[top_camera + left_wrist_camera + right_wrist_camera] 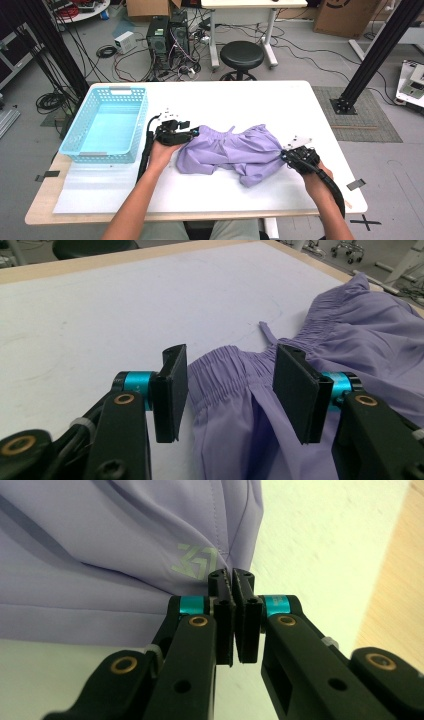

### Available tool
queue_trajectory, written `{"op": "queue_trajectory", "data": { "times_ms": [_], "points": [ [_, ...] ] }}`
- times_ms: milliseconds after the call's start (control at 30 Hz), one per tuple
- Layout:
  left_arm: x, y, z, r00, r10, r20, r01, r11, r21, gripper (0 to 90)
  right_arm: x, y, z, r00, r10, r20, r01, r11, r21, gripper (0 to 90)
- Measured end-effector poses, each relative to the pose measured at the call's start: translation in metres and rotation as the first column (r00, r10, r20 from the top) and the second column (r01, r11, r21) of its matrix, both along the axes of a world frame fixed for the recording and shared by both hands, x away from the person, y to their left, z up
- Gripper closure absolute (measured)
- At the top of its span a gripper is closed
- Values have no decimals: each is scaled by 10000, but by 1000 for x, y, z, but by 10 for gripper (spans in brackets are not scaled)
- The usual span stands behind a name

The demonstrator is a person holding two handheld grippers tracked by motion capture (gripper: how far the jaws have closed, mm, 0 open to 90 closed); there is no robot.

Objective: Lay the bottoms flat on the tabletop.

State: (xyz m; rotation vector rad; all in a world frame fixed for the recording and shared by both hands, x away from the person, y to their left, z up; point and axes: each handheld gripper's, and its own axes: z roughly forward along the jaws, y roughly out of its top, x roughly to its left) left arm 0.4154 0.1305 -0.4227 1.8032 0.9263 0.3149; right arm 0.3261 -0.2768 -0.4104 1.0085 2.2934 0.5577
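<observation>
One purple shorts (230,152), one blue basket (107,125), two grippers, right gripper (233,580) seemingly pinching hem.

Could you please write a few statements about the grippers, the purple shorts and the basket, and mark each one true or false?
1. The left gripper has open jaws on either side of the elastic waistband of the shorts. True.
2. The right gripper is wide open. False: its jaws are shut, at the shorts' edge near a pale logo.
3. The shorts lie in the basket. False: they lie on the table, right of the basket.
4. The basket is light blue, and nothing can be seen in it. True.
5. The shorts are neatly folded. False: they lie rumpled and spread out.
</observation>
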Motion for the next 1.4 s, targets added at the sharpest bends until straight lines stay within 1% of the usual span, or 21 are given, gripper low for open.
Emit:
{"op": "queue_trajectory", "data": {
  "times_ms": [67,133,200,233,300,367,433,500,600,667,733,800,867,933,1000,1100,1167,1200,1267,1333,1400],
  "points": [
    [4,-7,-8,9989,-70,-462,87,9993,363,459,-2,0,2,9999,0,167,-5,9996,281,822],
    [6,-12,-18,9961,-131,-873,201,9966,804,447,-2,0,5,9988,55,484,-99,9957,923,705],
    [7,-16,-23,9933,-135,-1148,282,9914,1275,450,0,1,9,9967,-179,798,50,9872,1592,632],
    [6,-17,-24,9937,-181,-1108,349,9880,1507,490,2,2,12,9951,-210,964,5,9781,2083,599],
    [4,-17,-22,9946,-283,-995,465,9816,1853,707,9,5,16,9933,-326,1107,10,9617,2740,548],
    [2,-15,-17,9987,-21,-516,132,9761,2168,860,21,9,18,9940,-286,1055,-67,9473,3203,499],
    [0,-7,-12,9992,398,25,-395,9803,1936,870,34,13,17,9959,-334,841,23,9383,3459,459],
    [-1,2,-8,9963,782,368,-830,9841,1567,871,54,19,12,9983,-422,408,223,9155,4018,434],
    [-3,11,-4,9906,1063,866,-1180,9825,1441,871,78,34,3,9996,-64,-279,179,9006,4343,414],
    [-3,16,-3,9877,1229,966,-1354,9815,1351,870,90,50,-2,9980,254,-576,18,9030,4297,434],
    [-2,19,-3,9858,1359,983,-1480,9805,1289,870,97,65,-5,9937,926,-631,-599,9146,3999,647],
    [-1,20,-4,9849,1470,916,-1581,9791,1277,869,102,79,-5,9885,1344,-698,-1038,9370,3336,851],
    [0,21,-6,9843,1594,764,-1668,9806,1033,830,107,85,-2,9943,1066,-94,-996,9537,2839,880],
    [1,22,-6,9881,1486,390,-1504,9874,486,656,117,82,5,9989,314,358,-401,9600,2771,881],
    [-3,20,-6,9914,1277,304,-1286,9912,320,556,125,75,10,9954,-526,801,287,9612,2744,880],
    [-11,16,-6,9948,929,408,-943,9950,322,512,135,61,15,9639,-2133,1594,1678,9513,2585,852],
    [-13,14,-8,9980,622,117,-626,9971,422,486,138,56,14,9491,-2657,1689,2191,9427,2516,756],
    [-13,12,-10,9990,438,-23,-437,9982,404,483,138,54,13,9492,-2758,1516,2298,9365,2650,714],
    [-15,9,-13,9993,138,-352,-121,9987,491,484,134,52,13,9593,-2512,1288,2054,9341,2919,662],
    [-16,5,-17,9988,29,-489,16,9958,918,481,125,50,13,9650,-2235,1369,1733,9360,3065,632],
    [-17,1,-21,9978,-43,-665,135,9902,1388,480,113,48,12,9723,-1944,1299,1412,9310,3365,616]
  ]
}}
